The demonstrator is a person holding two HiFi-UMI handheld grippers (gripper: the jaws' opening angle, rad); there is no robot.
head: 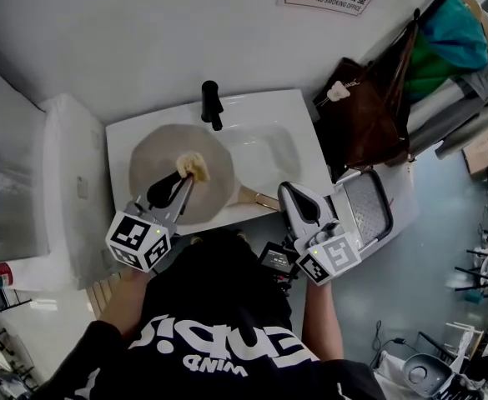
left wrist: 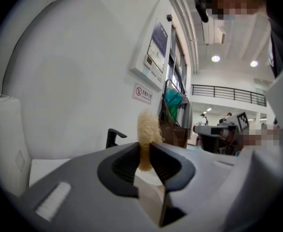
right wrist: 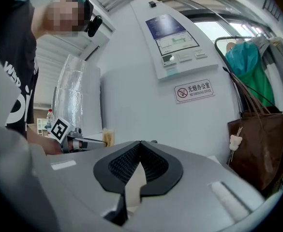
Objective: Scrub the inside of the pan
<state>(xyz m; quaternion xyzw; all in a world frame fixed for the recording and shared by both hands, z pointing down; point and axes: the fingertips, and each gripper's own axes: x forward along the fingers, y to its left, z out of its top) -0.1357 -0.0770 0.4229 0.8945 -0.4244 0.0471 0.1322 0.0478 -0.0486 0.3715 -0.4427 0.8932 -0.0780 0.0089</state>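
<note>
White sink [head: 287, 144] against wall, black faucet [head: 212, 104] at back rim. Grey pan [head: 153, 163] sits in sink's left half, handle [head: 257, 197] pointing right toward front edge. Brown bag [head: 369, 115] hangs right of sink.

Left tongs [head: 189, 176] reach over pan from front – clamped on pale sponge [head: 195, 167], which sticks out past tips over pan's inside.

Right tongs [head: 290, 190] just right of handle, near sink's front edge – jaws together, nothing between them; contact with handle not discernible.
</note>
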